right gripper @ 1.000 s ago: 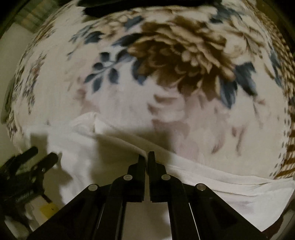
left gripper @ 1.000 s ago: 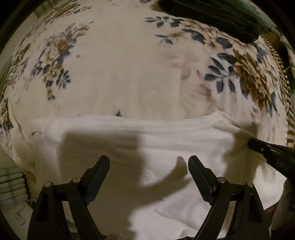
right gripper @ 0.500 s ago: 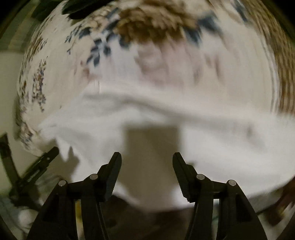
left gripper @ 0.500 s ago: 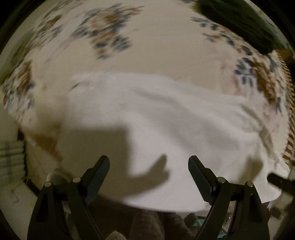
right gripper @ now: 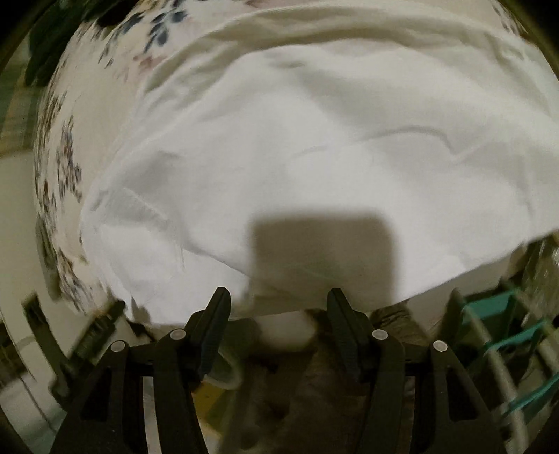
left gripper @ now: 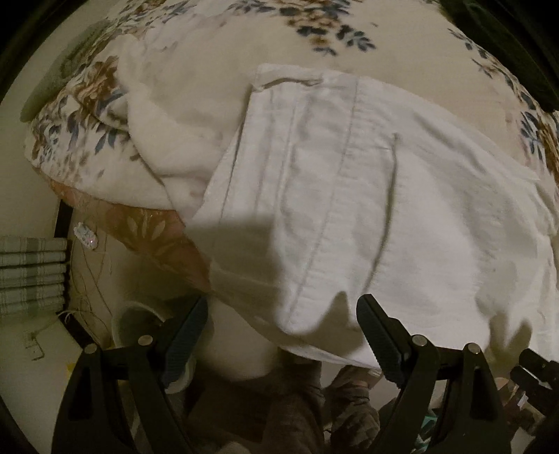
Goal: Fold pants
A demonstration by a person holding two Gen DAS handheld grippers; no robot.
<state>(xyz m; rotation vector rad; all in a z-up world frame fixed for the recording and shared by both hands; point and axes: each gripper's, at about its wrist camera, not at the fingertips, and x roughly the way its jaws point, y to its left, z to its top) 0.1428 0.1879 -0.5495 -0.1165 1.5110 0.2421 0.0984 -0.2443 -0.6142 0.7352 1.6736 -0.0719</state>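
White pants [left gripper: 367, 195] lie folded on a floral blanket [left gripper: 314, 38] on a bed, their near edge hanging over the bed's edge. My left gripper [left gripper: 283, 321] is open and empty, pulled back just off the near edge of the pants. In the right wrist view the pants [right gripper: 314, 146] fill most of the frame. My right gripper [right gripper: 277, 307] is open and empty, just in front of the pants' near edge. The tip of the right gripper shows at the lower right of the left wrist view [left gripper: 538, 370].
A cream blanket fold [left gripper: 167, 139] bunches at the bed's left corner. A dark garment [left gripper: 506, 31] lies at the far right. Stacked striped cloth [left gripper: 31, 272] sits at left beside the bed. A rack with teal bars [right gripper: 506, 349] stands at the right.
My right gripper was shut on the pants' edge, then opened and let go. Both grippers have pulled back from the bed, so the whole folded pants now show.
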